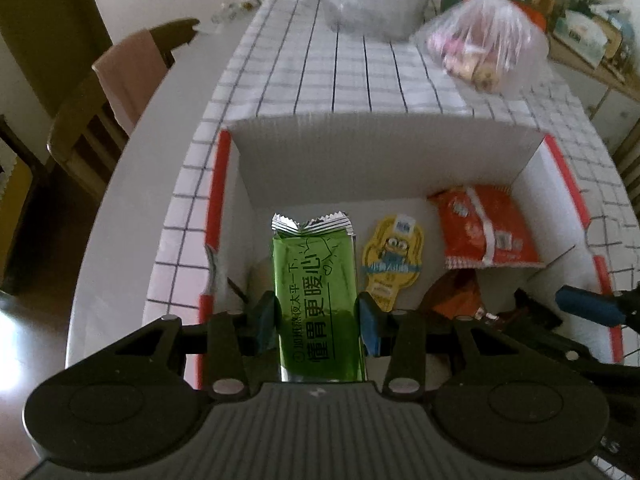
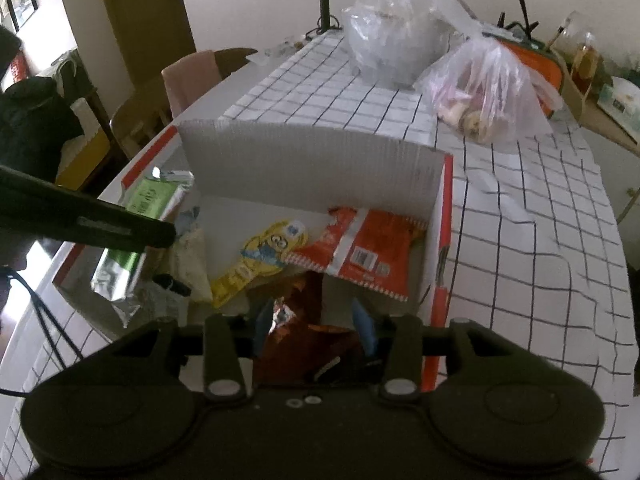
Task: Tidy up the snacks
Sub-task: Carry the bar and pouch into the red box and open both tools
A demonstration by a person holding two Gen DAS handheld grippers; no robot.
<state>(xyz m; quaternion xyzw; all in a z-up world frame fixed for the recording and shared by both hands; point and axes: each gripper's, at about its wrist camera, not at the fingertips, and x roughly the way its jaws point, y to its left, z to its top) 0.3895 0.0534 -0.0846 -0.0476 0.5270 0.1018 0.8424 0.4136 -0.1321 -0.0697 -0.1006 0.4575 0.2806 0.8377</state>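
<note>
- Where the left wrist view looks down, the left claw [image 1: 318, 322] grips a green snack packet [image 1: 316, 300] between its blue pads, over the open white box [image 1: 384, 148] with red edges; the packet's near end is hidden behind the claw's body.
- On the box floor lie a yellow cartoon-shaped packet [image 1: 394, 260] and an orange-red packet [image 1: 486, 230], just beside each other (print on both is too small to read).
- The right claw [image 2: 316, 322] is pressed on a brown-orange wrapper [image 2: 308, 336] at the box's near side; the wrapper sits in shadow and its lower part is cut off by the claw's body, so its label cannot be made out.
- In the right wrist view, the left claw's dark arm covers the middle of the green packet.
- Beyond the box, on the checked cloth [image 2: 520, 240] of the tabletop, stand a clear plastic bag [image 2: 388, 36] and a second bag of snacks [image 2: 484, 92]; their contents are blurred.
- A chair [image 1: 120, 92] with a pink cloth over it shows at the left, partly cut off.
</note>
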